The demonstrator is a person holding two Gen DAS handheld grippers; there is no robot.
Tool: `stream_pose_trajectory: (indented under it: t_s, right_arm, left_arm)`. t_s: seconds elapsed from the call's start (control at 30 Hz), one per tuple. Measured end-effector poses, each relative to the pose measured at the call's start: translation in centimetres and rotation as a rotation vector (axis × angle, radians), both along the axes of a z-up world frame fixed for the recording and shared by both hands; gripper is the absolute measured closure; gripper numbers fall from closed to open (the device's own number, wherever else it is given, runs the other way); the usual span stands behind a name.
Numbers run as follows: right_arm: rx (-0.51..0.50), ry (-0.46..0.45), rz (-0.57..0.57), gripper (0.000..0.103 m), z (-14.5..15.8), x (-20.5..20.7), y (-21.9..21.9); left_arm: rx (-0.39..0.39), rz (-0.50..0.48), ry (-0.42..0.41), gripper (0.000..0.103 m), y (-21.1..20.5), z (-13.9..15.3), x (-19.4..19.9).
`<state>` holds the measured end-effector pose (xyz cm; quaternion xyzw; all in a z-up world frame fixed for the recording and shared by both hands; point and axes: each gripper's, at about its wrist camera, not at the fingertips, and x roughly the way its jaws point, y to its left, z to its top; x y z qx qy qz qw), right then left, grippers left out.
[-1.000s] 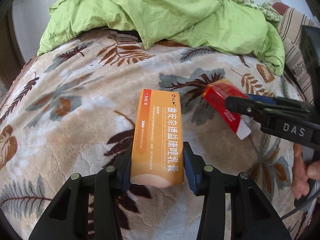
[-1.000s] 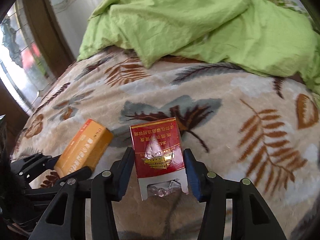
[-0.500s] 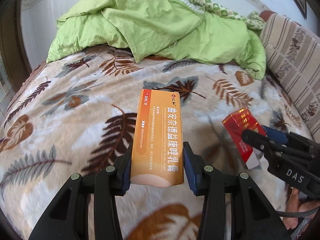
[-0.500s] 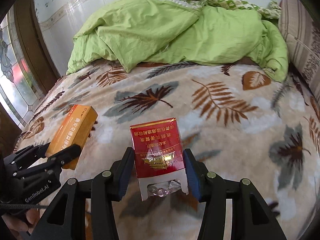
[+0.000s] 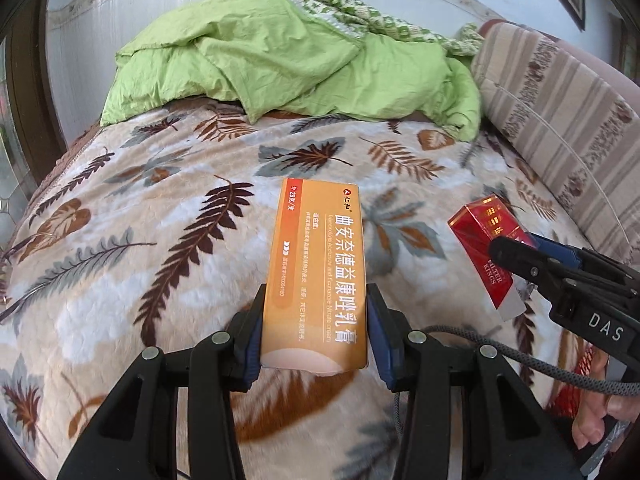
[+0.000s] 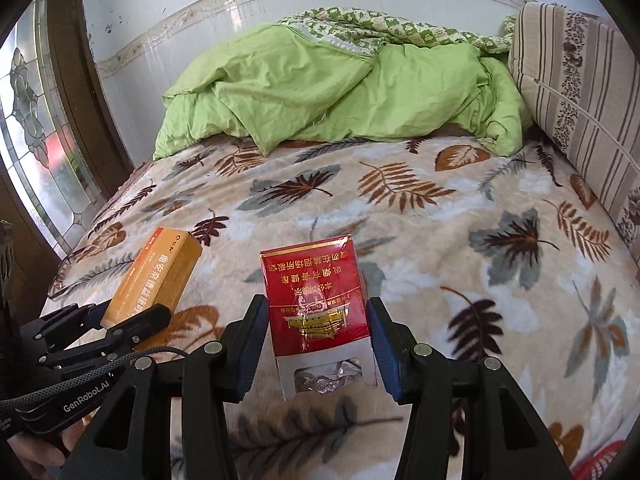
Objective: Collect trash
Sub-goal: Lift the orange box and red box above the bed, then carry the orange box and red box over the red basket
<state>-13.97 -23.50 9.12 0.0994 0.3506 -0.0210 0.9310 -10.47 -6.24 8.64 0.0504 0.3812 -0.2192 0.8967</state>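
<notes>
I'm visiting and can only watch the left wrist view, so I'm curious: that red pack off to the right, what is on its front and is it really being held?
Observer: Yes. In the right wrist view the right gripper pinches the red cigarette pack between its blue pads, gold lettering and a gold emblem facing the camera.
Operator: Is the pack sealed?
Observer: No. Its near end is open, with crumpled foil showing through a cut-out.
Operator: Anything I miss on the left of the room?
Observer: A stained-glass window in a dark wooden frame stands beside the leaf-print blanket.
Operator: And my orange box?
Observer: From there the orange box shows a plain side, clamped in the left gripper.
</notes>
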Motion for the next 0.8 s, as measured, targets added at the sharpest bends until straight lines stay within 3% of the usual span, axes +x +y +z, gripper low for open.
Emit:
stream_pose_trajectory:
  t_s: [0.43,0.8]
  right_arm:
    - [0.056,-0.056,-0.013,0.050,2.6,-8.8,-0.1]
    - [0.128,-0.106,-0.100,0.050,4.6,-16.2,-2.8]
  left_arm:
    - [0.048,-0.043,-0.095,0.059,-0.6,2.5,-6.9]
    - [0.073,-0.178,-0.166,0.059,-4.6,4.4,-11.3]
